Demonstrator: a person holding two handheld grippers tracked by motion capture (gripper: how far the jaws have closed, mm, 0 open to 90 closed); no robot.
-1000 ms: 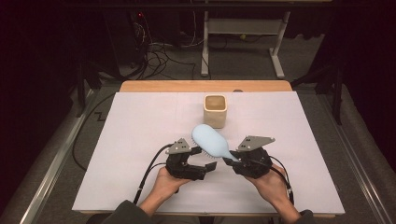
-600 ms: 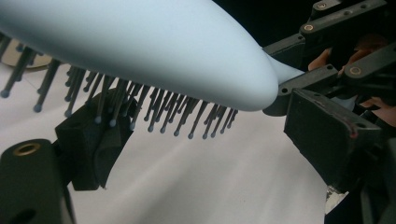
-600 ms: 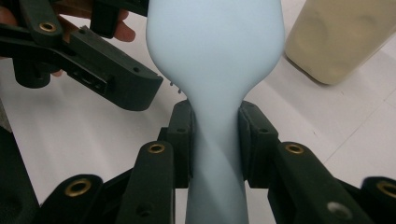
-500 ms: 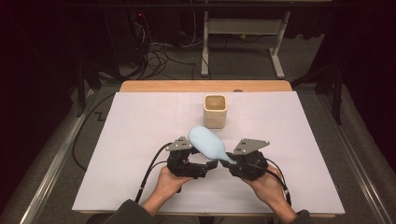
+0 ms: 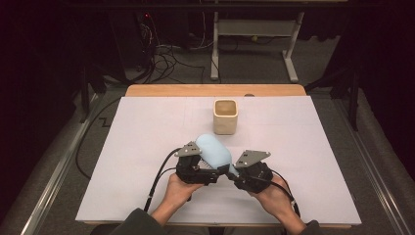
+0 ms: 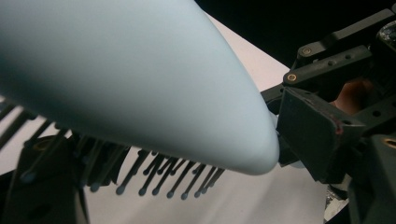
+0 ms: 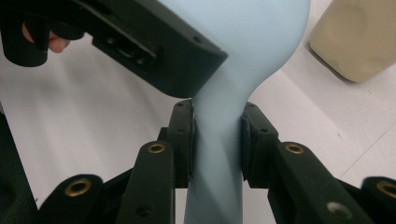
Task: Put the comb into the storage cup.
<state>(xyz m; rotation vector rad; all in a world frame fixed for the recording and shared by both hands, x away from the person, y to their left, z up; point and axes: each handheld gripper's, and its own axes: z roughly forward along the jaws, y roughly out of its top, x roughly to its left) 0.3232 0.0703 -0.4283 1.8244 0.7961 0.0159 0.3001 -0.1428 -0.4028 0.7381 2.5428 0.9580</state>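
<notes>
A light blue hairbrush (image 5: 214, 152) hangs over the white table cover, bristles down, between the two grippers. My right gripper (image 5: 232, 172) is shut on its thin handle (image 7: 218, 154); in the right gripper view both pads press the handle from either side. My left gripper (image 5: 209, 169) sits around the broad brush head (image 6: 140, 79), and its jaws have just been closing. One left finger (image 7: 154, 51) lies along the back of the head, and the bristles (image 6: 159, 179) hang over the other finger (image 6: 42, 186). No firm pinch shows there.
A cream square cup (image 5: 225, 116) stands upright behind the grippers, mid-table, and shows beside the brush head in the right gripper view (image 7: 359, 37). White paper (image 5: 142, 132) covers the wooden table (image 5: 215, 90). Cables and a desk frame lie on the floor beyond.
Both hands and the brush have drifted slightly left and toward the person. The left gripper's jaws have narrowed around the brush head.
</notes>
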